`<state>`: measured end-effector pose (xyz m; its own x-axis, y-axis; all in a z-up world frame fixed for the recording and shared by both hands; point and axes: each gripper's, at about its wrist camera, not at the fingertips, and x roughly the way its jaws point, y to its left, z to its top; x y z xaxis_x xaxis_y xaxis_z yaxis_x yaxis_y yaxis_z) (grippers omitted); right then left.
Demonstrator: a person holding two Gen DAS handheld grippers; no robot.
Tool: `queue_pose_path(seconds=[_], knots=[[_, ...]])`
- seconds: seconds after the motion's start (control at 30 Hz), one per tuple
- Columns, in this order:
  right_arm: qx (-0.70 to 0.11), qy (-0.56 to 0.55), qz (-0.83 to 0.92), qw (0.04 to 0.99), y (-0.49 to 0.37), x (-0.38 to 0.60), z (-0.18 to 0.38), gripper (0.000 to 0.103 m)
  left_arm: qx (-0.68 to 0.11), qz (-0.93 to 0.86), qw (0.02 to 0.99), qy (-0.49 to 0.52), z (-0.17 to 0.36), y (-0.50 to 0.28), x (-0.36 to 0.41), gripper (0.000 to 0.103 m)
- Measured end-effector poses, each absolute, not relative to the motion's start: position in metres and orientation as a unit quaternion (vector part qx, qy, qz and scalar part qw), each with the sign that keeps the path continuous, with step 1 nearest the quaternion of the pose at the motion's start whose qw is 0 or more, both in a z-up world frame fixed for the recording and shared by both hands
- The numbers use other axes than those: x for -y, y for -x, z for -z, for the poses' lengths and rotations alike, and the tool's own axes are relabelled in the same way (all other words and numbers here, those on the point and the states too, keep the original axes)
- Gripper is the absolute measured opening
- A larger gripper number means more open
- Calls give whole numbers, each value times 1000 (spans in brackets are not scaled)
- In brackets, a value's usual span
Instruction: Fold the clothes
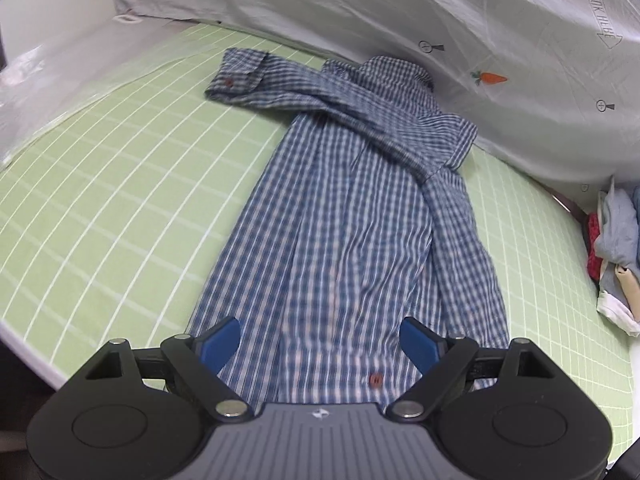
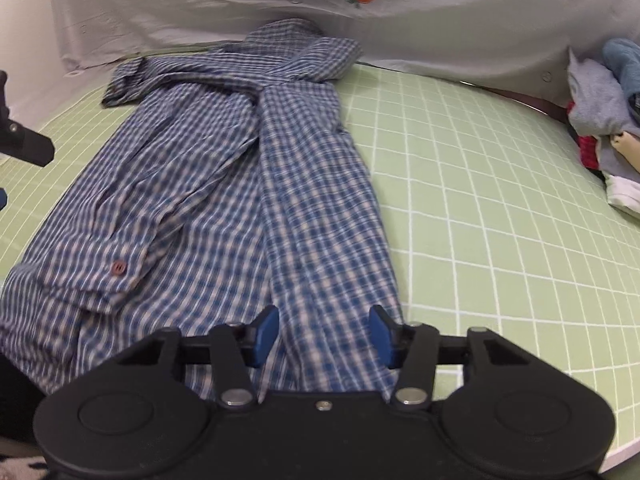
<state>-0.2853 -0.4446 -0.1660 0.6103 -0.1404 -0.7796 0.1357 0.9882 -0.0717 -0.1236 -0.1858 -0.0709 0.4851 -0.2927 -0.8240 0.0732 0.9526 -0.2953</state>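
- the left gripper (image 1: 320, 346) was matte black plastic with blue fingers (image 1: 218, 344), its jaws spread wide above the hem of the shirt (image 1: 340, 216); the pads pressed on nothing.
- the right gripper (image 2: 323, 334), same black linkage and blue fingers (image 2: 264, 330), had its jaws about half apart, straddling the lower end of the folded-in right strip of the shirt; cloth lay between the pads, but whether they pinched it could not be told.
- the shirt was thin woven cotton in a small blue-and-white check, creased and soft, lying lengthwise on the sheet with its collar at the far end and hem near the grippers.
- one sleeve (image 1: 256, 76) was laid across the chest toward the left, its cuff flat on the sheet; a small red button (image 1: 375, 379) showed near the hem.
- the green sheet (image 1: 100, 208) beneath was smooth, with a grid of thin white lines.
- a pale grey cloth (image 1: 400, 12), wrinkled and printed with small symbols and an orange carrot (image 1: 490, 77), hung behind the collar.
- a heap of clothes (image 2: 604, 120), grey, blue, red and white, sat at the right edge, well apart from the shirt.
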Motion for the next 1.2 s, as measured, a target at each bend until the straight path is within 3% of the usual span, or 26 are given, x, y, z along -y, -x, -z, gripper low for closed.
queue_pose_path(seconds=[0.2, 0.27, 0.33, 1.03, 1.2], knots=[[-446, 15, 66, 893, 291, 438, 172, 38, -497, 112, 854, 107, 70, 133, 181, 87], [-445, 14, 70, 893, 292, 437, 172, 24, -498, 118, 852, 106, 70, 130, 176, 87], [-443, 1, 78, 893, 292, 437, 171, 4, -499, 125, 851, 104, 71, 127, 170, 87], [-337, -168, 128, 917, 286, 362, 119, 1, -490, 199, 843, 95, 62, 60, 84, 87], [-346, -226, 133, 901, 276, 352, 137, 1, -498, 202, 840, 80, 68, 52, 68, 87]])
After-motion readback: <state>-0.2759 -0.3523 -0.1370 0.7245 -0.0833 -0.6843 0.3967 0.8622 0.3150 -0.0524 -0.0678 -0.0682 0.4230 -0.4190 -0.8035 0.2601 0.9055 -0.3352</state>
